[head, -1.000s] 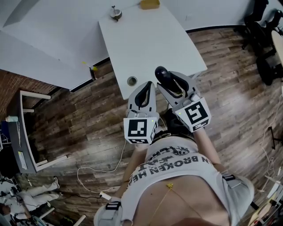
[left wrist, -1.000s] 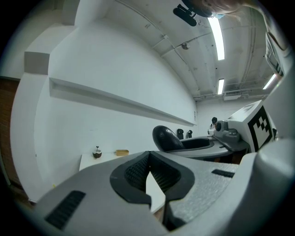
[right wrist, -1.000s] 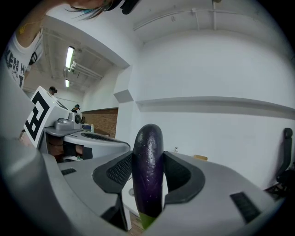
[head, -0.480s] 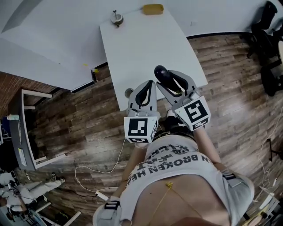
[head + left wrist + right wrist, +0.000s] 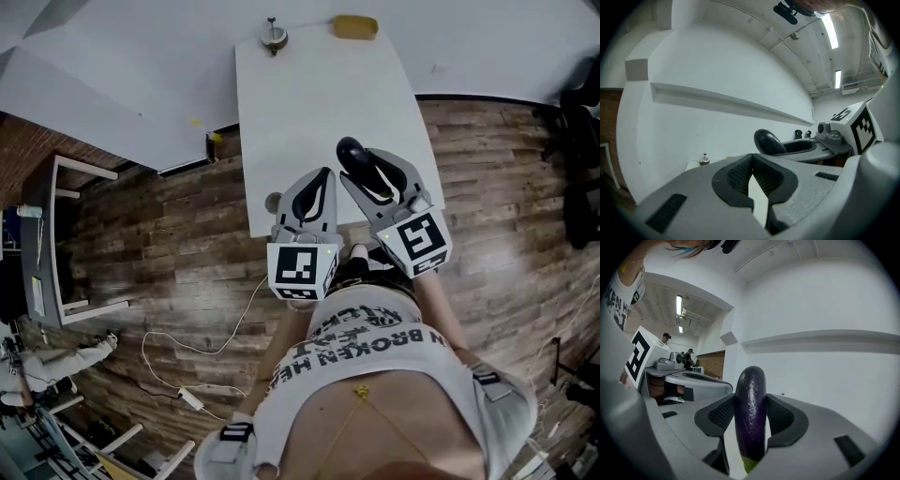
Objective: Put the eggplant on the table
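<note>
Right gripper pads clamp the eggplant between them, over the table's near edge. Eggplant: dark purple, glossy, green end down. Left gripper: closed, empty.

Yellow block near a small metal piece — white cable lies on plank floor.

L gripper jaws shut, nothing btwn. R gripper just beside it, jaws clamped on eggplant sides; both near level.
</note>
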The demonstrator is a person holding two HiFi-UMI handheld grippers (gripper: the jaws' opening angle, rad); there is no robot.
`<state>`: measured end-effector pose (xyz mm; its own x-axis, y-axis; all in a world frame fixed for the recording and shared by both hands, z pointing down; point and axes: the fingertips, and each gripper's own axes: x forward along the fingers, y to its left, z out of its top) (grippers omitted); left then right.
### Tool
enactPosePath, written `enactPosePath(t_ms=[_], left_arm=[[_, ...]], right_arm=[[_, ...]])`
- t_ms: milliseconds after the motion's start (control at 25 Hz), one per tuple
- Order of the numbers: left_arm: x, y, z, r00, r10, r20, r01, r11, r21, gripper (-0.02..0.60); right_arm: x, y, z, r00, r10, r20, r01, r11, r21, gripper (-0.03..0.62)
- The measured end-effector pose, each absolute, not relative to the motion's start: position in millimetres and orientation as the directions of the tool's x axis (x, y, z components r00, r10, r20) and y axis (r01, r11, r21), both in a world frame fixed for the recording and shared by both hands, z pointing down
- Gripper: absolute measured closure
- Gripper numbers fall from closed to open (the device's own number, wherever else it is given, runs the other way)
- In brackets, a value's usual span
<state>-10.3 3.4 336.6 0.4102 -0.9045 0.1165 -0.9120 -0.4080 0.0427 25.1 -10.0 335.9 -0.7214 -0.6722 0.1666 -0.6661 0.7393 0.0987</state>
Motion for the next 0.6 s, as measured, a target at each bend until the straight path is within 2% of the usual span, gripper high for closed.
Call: enactPosePath(t_ms=[600], left_arm=[[-4.2, -21.9, 341.0, 0.323, -0.937, 0.137, -0.947, -0.32, 0.043, 0.575]], right_arm=[[34.5, -40.7, 353.6, -0.77, -0.602, 0.211, -0.601, 0.796, 0.08, 0.39]])
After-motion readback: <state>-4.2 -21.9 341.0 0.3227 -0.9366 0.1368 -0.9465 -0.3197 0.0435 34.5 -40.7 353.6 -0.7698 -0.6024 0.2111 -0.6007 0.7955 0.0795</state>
